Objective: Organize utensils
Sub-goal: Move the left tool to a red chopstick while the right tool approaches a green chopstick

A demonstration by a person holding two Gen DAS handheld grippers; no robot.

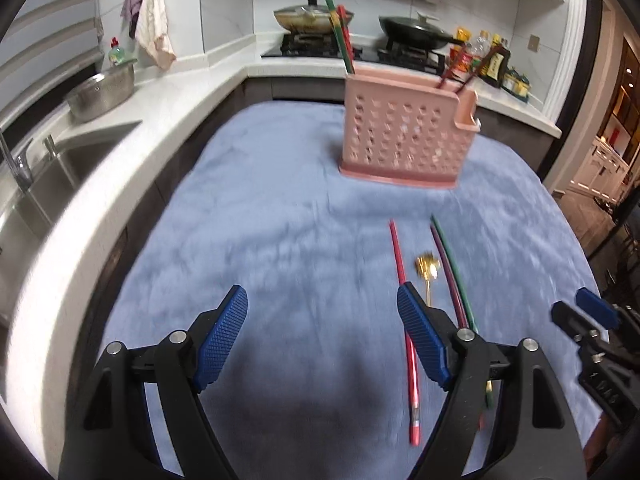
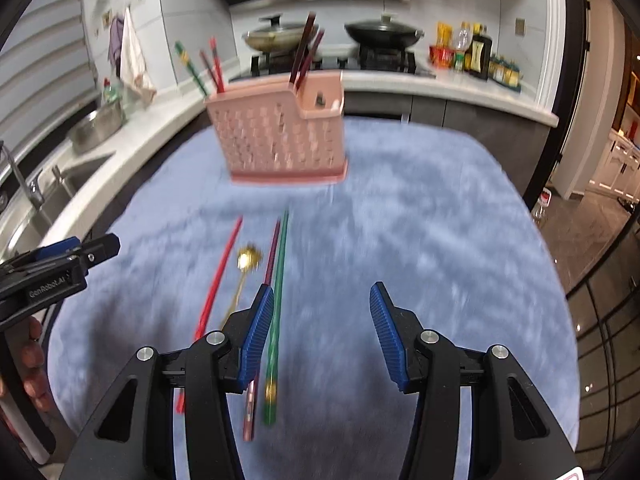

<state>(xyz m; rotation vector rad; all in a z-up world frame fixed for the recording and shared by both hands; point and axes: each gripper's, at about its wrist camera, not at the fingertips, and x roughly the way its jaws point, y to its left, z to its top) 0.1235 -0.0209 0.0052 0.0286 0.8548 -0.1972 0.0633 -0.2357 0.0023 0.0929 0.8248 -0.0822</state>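
A pink perforated utensil holder (image 1: 406,132) (image 2: 280,140) stands on the blue cloth at the far side, with several chopsticks upright in it. On the cloth lie a red chopstick (image 1: 404,300) (image 2: 222,268), a maroon chopstick (image 1: 448,268) (image 2: 273,248), a green chopstick (image 1: 454,264) (image 2: 279,280) and a gold spoon (image 1: 427,268) (image 2: 245,264). My left gripper (image 1: 322,344) is open and empty above the cloth, left of the utensils. My right gripper (image 2: 322,332) is open and empty, the green chopstick just inside its left finger.
A sink (image 1: 48,184) and a metal bowl (image 1: 102,92) are on the white counter at left. A stove with two pans (image 1: 360,28) and bottles (image 1: 488,60) stand behind. The right gripper also shows in the left wrist view (image 1: 584,320).
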